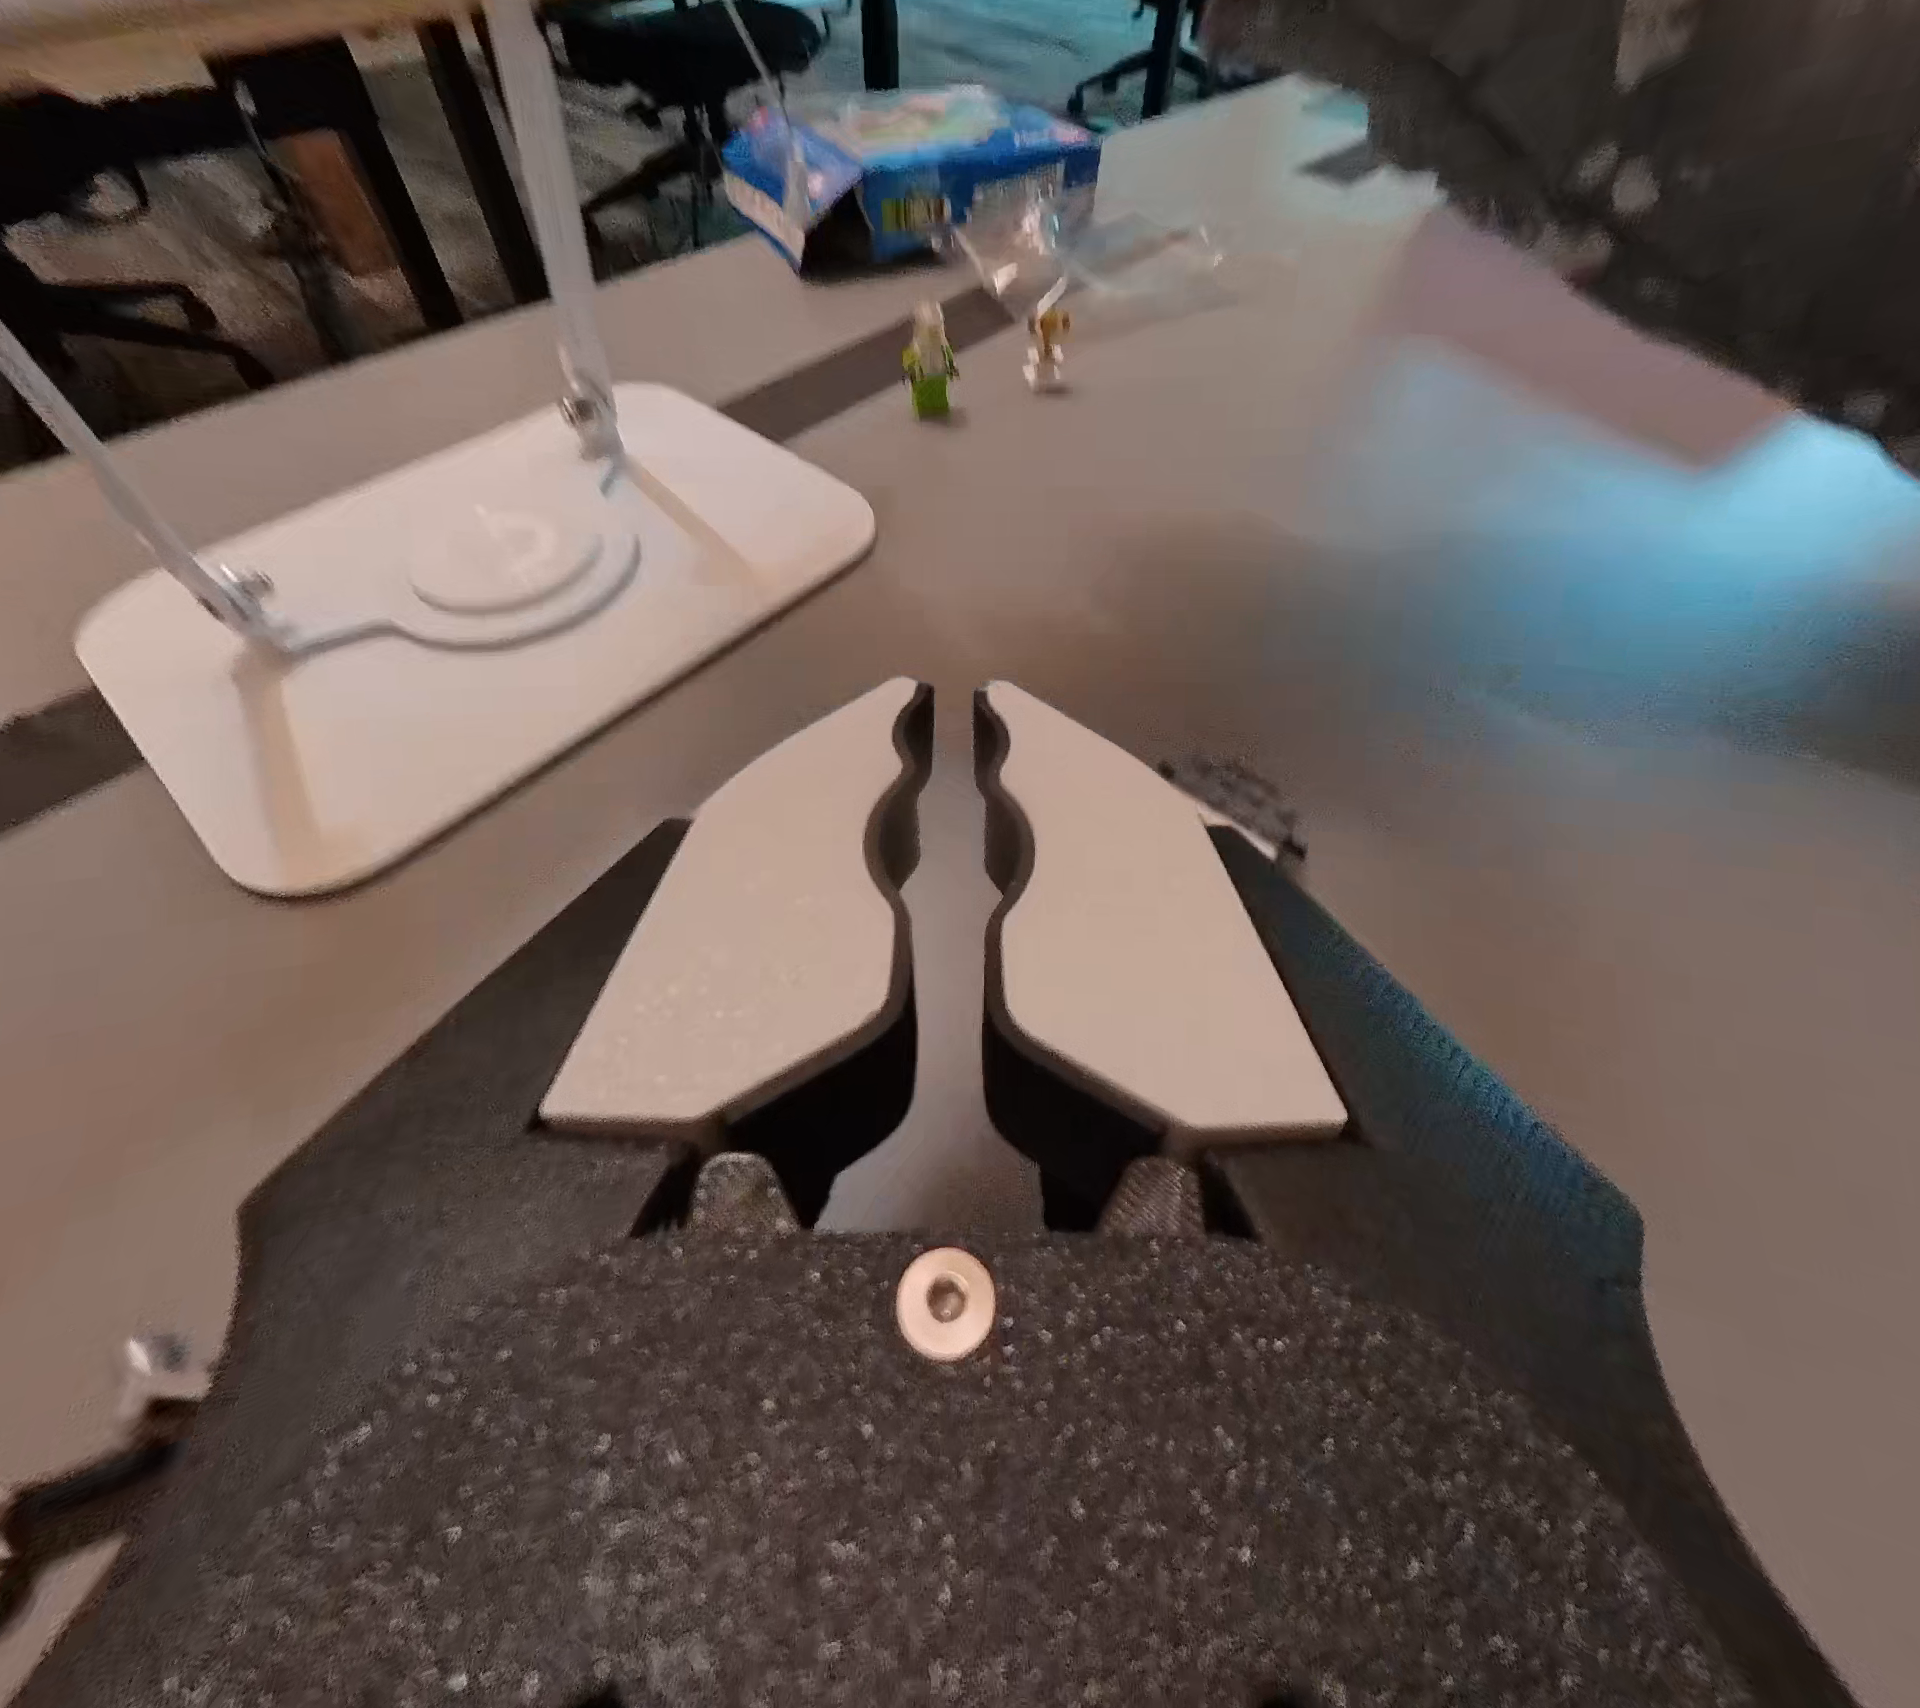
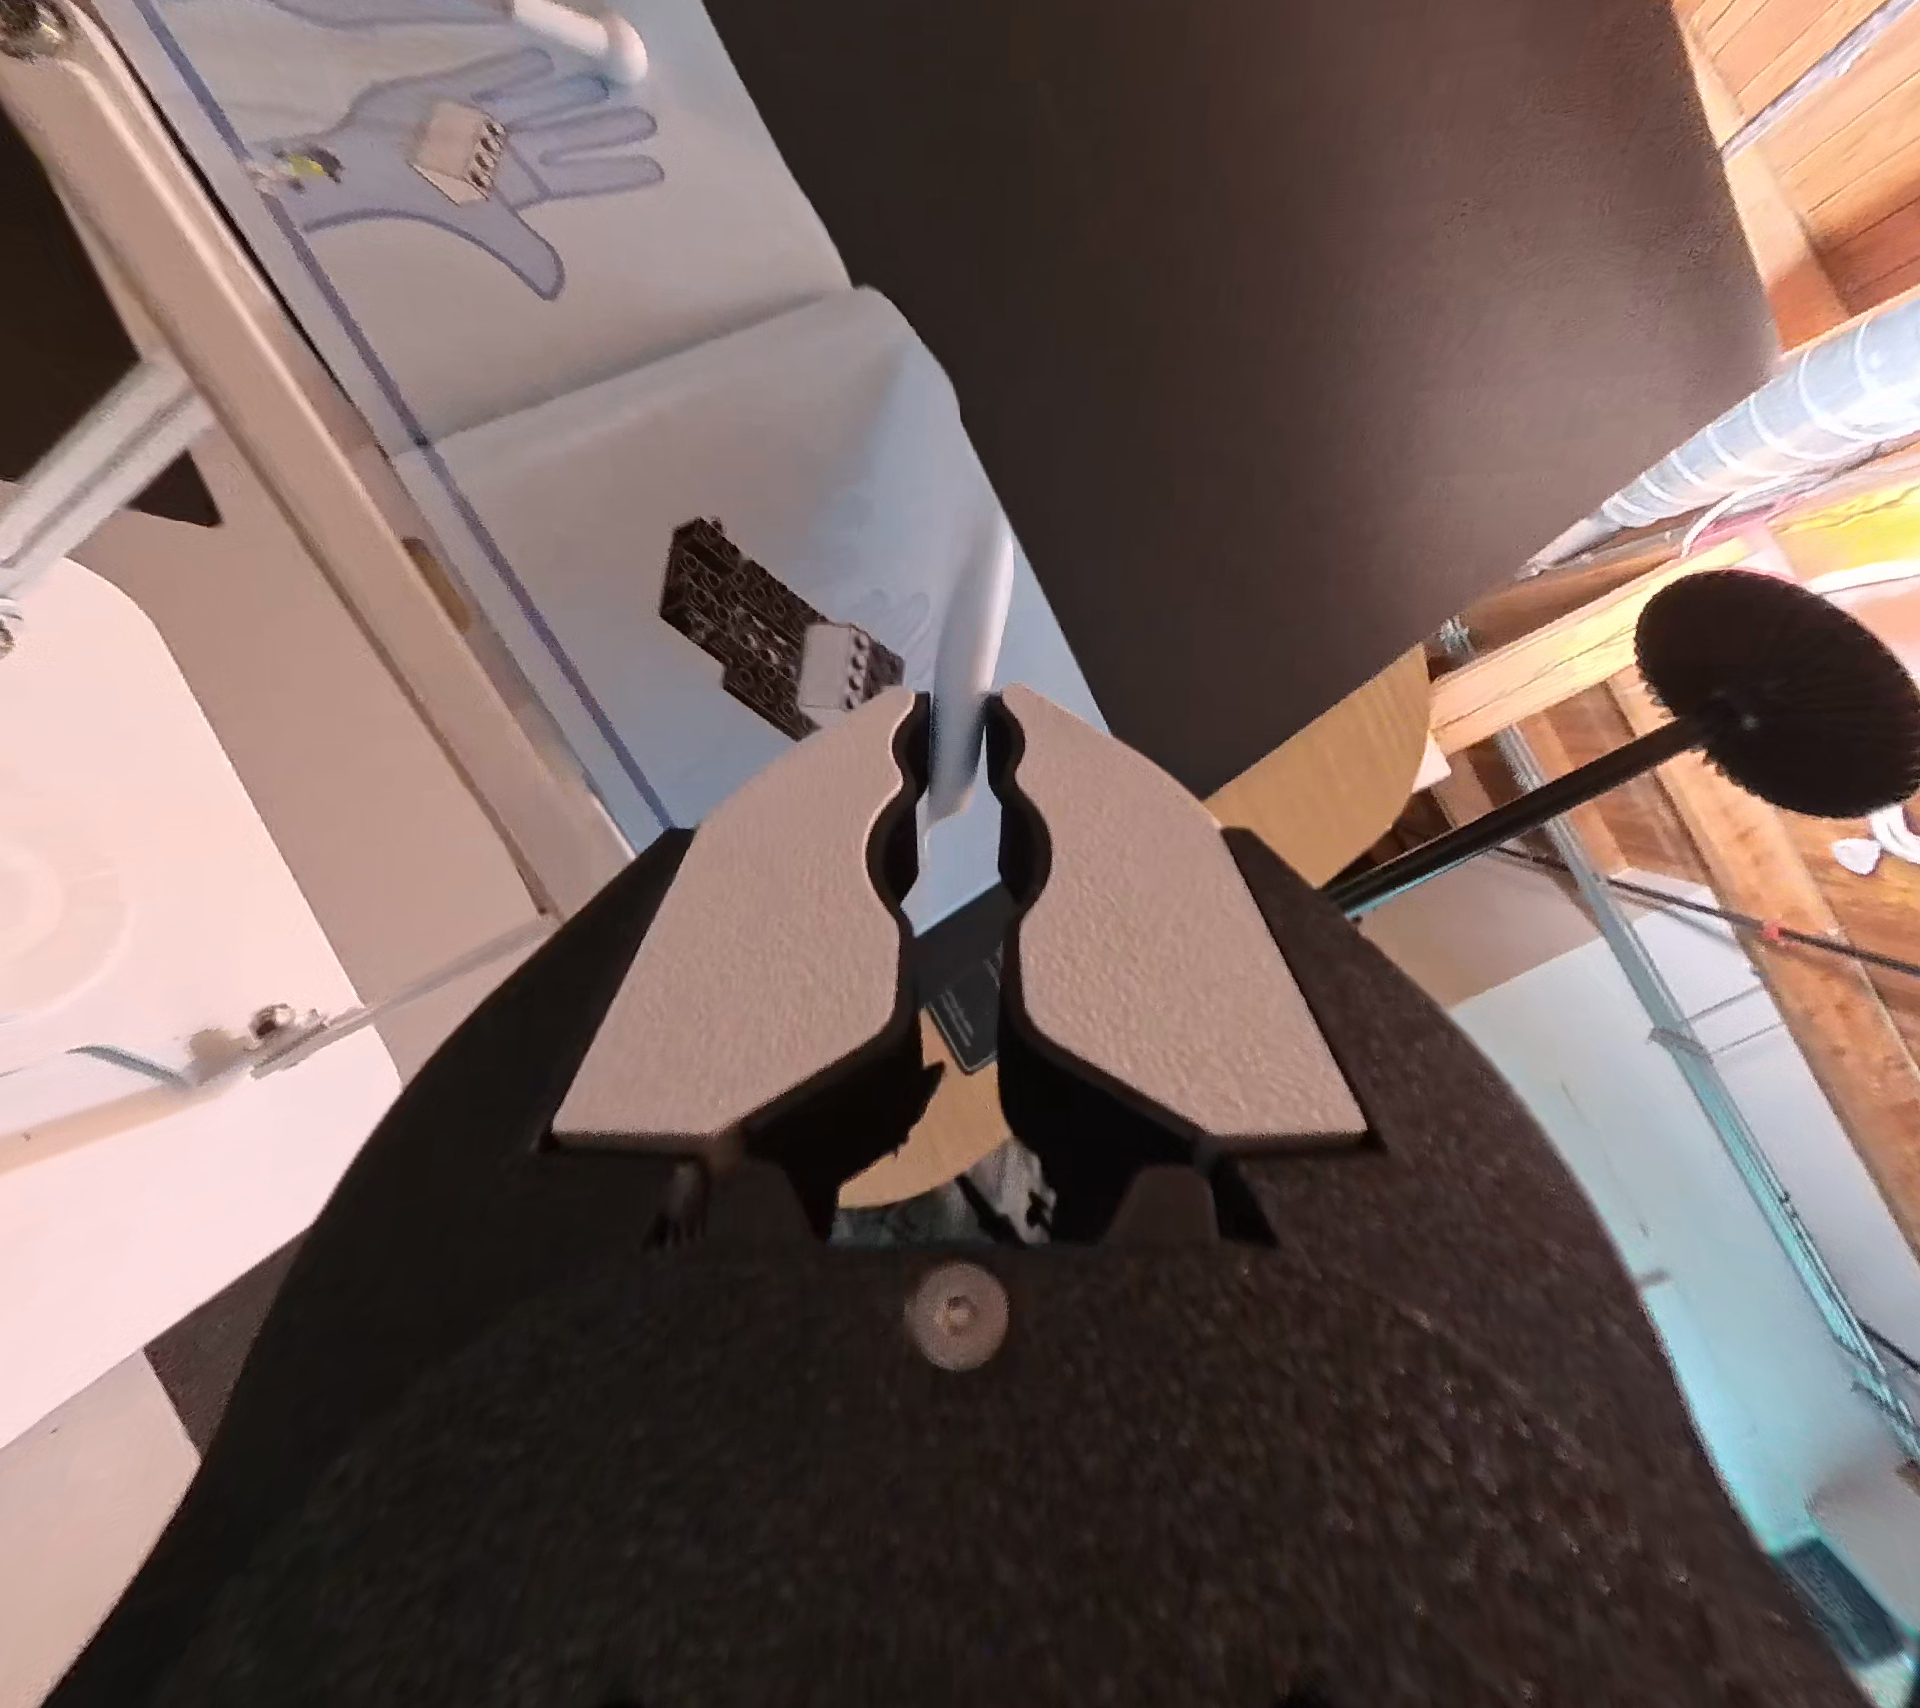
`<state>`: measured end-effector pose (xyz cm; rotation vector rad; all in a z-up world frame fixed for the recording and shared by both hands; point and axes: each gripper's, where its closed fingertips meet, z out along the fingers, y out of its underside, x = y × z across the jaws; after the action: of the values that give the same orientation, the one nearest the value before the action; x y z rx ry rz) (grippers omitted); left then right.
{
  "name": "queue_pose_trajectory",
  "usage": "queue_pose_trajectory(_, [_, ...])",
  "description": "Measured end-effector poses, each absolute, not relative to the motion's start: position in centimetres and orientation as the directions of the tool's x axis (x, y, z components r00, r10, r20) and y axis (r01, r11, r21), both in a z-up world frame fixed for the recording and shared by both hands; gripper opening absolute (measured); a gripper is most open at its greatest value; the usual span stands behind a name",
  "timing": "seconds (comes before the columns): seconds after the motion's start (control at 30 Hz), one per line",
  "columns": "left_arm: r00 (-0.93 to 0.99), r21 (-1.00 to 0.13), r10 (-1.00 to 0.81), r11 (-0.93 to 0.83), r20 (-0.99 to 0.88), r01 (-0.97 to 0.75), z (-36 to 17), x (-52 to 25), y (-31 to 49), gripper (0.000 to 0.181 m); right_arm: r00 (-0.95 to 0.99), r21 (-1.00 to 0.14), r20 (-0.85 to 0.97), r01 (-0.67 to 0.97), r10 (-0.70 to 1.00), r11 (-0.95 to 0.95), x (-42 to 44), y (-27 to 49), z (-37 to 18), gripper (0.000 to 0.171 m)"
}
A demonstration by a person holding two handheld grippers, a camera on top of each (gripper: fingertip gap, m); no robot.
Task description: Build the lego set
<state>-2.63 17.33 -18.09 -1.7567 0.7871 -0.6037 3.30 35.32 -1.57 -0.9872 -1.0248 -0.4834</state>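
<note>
In the right wrist view my right gripper (image 2: 956, 713) is shut on the curled edge of a white page (image 2: 971, 619) of the instruction booklet (image 2: 623, 432). The page stands upright between the pads. The open booklet shows drawings of hands and of a dark brick assembly (image 2: 748, 619). In the left wrist view my left gripper (image 1: 953, 702) hovers over the grey table (image 1: 1039, 536) with its jaws barely parted and nothing between them. Two small minifigures, one green (image 1: 930, 370) and one white (image 1: 1047, 349), stand farther back. The booklet is a pale blue blur at the right in the left wrist view (image 1: 1621, 536).
A white stand base (image 1: 468, 619) with metal legs sits at the left. A blue box (image 1: 914, 183) and clear plastic bags (image 1: 1091, 256) lie at the table's far edge. A small dark object (image 1: 1236, 785) lies just right of my left fingers. A person's sleeve (image 1: 1610, 48) reaches in at top right. The gap from one gripper's tips to the other's is roughly 25 centimetres.
</note>
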Motion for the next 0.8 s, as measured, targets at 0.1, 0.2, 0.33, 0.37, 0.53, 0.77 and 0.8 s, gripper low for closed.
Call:
queue_pose_trajectory(0.1, [0.638,-0.971,-0.769,-0.185,0.049,-0.149,-13.2,-2.6,19.3,0.014,0.436,-0.408,0.896,0.736,0.082,0.539,2.3,34.2,-1.9,0.010])
queue_pose_trajectory(0.2, [0.602,-0.970,-0.770,-0.242,0.211,0.031,-7.4,-2.7,22.4,0.023,0.400,-0.369,0.913,0.735,0.075,0.570,1.2,33.4,-2.2,0.009])
queue_pose_trajectory(0.33, [0.511,-0.875,-0.712,-0.424,0.481,0.233,-2.8,-3.0,27.6,0.031,0.336,-0.300,0.940,0.742,0.055,0.599,-0.3,32.7,-2.8,0.009])
queue_pose_trajectory(0.37, [0.486,-0.840,-0.687,-0.472,0.540,0.267,-2.5,-3.0,28.8,0.032,0.320,-0.282,0.946,0.745,0.048,0.605,-0.6,32.6,-3.0,0.010])
queue_pose_trajectory(0.53, [0.427,-0.744,-0.612,-0.590,0.666,0.315,-2.8,-2.3,32.3,0.035,0.264,-0.217,0.964,0.752,0.017,0.623,-1.6,32.2,-3.5,0.010])
queue_pose_trajectory(0.77, [0.375,-0.705,-0.598,-0.629,0.708,0.328,-3.4,-1.6,33.1,0.004,0.189,-0.132,0.982,0.754,-0.020,0.644,-2.3,31.1,-4.4,0.011])
queue_pose_trajectory(0.8, [0.374,-0.706,-0.600,-0.628,0.707,0.328,-3.4,-1.6,33.0,0.001,0.177,-0.118,0.984,0.747,-0.025,0.654,-2.5,30.6,-4.6,0.013])
